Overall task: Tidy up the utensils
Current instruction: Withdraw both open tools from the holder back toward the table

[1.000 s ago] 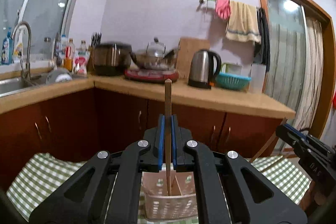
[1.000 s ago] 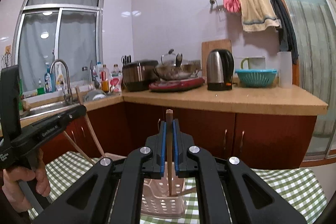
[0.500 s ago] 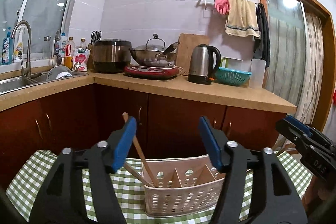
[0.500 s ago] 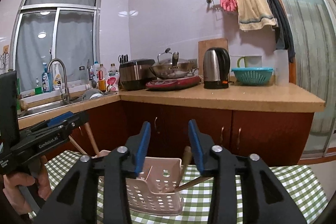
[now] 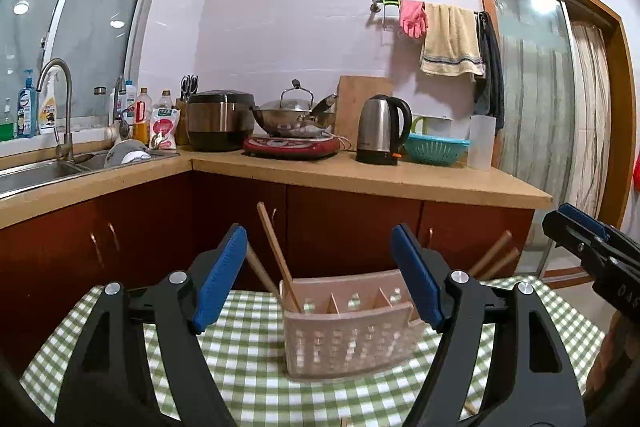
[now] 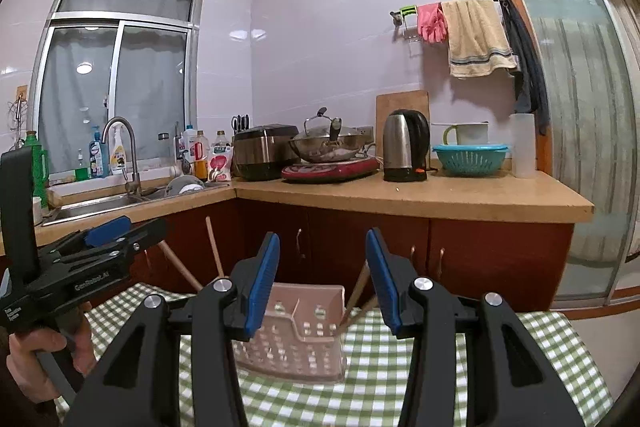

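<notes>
chopsticks [image 5: 276, 255] lean out of the left end of a pink basket [image 5: 352, 339] at lower centre, on the checked tablecloth [image 5: 248, 359]. left gripper [image 5: 320, 275] and right gripper [image 6: 322, 277] are both opening with nothing between the pads. more chopsticks [image 6: 356, 301] tilt out of the basket's right end; a passing finger could probably tip this light basket.

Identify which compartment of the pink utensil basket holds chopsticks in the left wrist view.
The leftmost compartment of the pink basket: a chopstick leans out of it, while the middle sections show none.
</notes>
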A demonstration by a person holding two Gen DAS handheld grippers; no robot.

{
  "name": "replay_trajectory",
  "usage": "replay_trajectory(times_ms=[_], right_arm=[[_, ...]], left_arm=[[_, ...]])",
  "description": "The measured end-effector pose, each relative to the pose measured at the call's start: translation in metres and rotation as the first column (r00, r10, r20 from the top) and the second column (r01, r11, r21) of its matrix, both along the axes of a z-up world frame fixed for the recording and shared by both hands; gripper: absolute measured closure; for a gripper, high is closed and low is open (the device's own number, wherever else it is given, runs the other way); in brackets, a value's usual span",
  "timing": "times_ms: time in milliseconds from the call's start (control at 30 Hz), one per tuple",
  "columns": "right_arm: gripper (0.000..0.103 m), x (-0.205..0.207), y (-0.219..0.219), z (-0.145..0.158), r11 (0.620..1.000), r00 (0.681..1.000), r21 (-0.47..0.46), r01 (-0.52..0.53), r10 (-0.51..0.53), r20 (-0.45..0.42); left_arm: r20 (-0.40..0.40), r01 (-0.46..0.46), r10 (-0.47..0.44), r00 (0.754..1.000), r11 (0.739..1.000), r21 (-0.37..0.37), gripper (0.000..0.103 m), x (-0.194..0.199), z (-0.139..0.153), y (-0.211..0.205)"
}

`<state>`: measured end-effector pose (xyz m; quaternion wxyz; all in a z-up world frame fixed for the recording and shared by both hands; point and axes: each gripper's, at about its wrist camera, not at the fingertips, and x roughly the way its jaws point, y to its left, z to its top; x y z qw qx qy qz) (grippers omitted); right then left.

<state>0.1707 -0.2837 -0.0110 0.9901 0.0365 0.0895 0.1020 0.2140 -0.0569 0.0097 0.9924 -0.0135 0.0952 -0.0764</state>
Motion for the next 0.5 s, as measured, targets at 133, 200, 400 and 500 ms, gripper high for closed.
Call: replay_trajectory(times_ms=[133,200,400,500], right_arm=[[0.058,-0.018,-0.004,-0.008,1.000,1.000,-0.010,0.015,-0.015,-0.016],[0.058,-0.026,-0.006,-0.012,1.000,1.000,-0.011,0.019,-0.020,-0.024],[0.058,-0.054,-0.013,-0.032,1.000,0.997,-0.013,0.028,-0.029,-0.067],[0.058,-0.067,-0.016,-0.044,0.999,0.995,-0.016,0.039,-0.040,-0.089]], left_arm=[[-0.015,-0.016,0.016,1.000,1.000,0.019,0.030,-0.022,-0.010,0.003],[-0.028,-0.020,0.020,0.999,1.000,0.015,0.030,-0.029,-0.013,0.005],[-0.074,-0.042,0.043,0.996,0.999,0.008,0.030,-0.053,-0.030,0.016],[-0.101,-0.058,0.058,0.993,0.998,0.008,0.030,-0.065,-0.042,0.022]])
